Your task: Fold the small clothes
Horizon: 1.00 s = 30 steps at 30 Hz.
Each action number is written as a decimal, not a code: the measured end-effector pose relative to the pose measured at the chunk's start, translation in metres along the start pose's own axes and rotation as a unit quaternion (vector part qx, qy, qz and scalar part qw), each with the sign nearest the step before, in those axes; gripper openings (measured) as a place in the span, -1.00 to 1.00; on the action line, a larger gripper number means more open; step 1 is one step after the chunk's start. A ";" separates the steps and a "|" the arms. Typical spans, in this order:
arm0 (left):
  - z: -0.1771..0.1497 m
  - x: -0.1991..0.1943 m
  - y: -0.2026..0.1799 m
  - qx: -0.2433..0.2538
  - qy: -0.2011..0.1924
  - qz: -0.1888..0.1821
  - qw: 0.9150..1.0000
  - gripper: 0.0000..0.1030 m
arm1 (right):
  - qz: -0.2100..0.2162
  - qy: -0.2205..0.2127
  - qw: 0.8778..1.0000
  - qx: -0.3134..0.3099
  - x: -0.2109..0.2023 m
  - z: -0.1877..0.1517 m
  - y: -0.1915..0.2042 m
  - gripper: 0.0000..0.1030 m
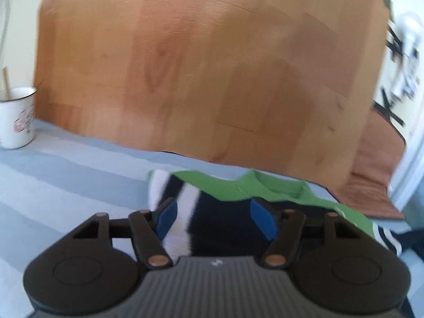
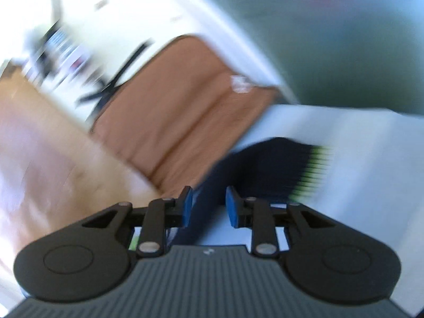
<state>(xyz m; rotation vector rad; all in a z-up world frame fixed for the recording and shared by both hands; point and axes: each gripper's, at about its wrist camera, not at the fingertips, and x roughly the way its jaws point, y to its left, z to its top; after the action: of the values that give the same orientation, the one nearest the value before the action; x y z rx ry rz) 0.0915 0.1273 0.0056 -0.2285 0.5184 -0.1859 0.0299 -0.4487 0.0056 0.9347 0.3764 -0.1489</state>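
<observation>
Left gripper [image 1: 212, 217] first: my jaws there are roughly half open, and the blue pads [image 1: 165, 218] sit either side of the dark-and-white striped part of the little garment [image 1: 212, 206] without pinching it, as far as I can see. Nothing is gripped; the cloth just lies under and between them. I'd guess that's deliberate, since it lets the piece stay flat on the bed [image 1: 66, 185] while I line up a bite on an edge.

Right gripper [image 2: 208, 206] is narrower, with a clear gap between the pads. A dark navy flap [image 2: 265, 164] of the same clothing runs up between them, close to the left pad [image 2: 186, 206], but the view is so smeared that I honestly can't say whether it touches. It doesn't look clamped.

Moving outward, the garment lies near the far edge of the bed's grey striped cover, with the green part [image 1: 238, 185] toward that edge and a striped cuff [image 1: 389, 238] trailing off to the right. Beyond the edge there's wood floor [image 1: 212, 66] and a brown mat [image 1: 371, 175]. A white enamel mug [image 1: 17, 118] with a stick in it stands over by the left edge, well apart from the clothing.

My take is that the fold is barely started and both sides are still lining up for corners.
</observation>
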 end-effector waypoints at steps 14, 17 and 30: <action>-0.005 0.009 -0.002 0.012 0.019 0.001 1.000 0.48 | -0.127 -0.046 0.990 -0.032 0.010 -0.011 -0.016 -0.35; -0.006 0.009 -0.004 0.019 0.017 -0.003 1.000 0.48 | -0.139 -0.047 0.987 -0.072 0.013 -0.018 -0.009 -0.78; -0.004 0.004 -0.004 0.019 0.013 -0.009 1.000 0.50 | -0.032 -0.162 0.974 -0.157 -0.078 0.041 0.095 -0.92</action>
<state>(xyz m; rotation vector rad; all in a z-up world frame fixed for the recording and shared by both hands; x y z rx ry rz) 0.0921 0.1217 0.0012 -0.1940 0.5383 -0.2172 -0.0052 -0.4293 0.1288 0.5727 0.1205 -0.2880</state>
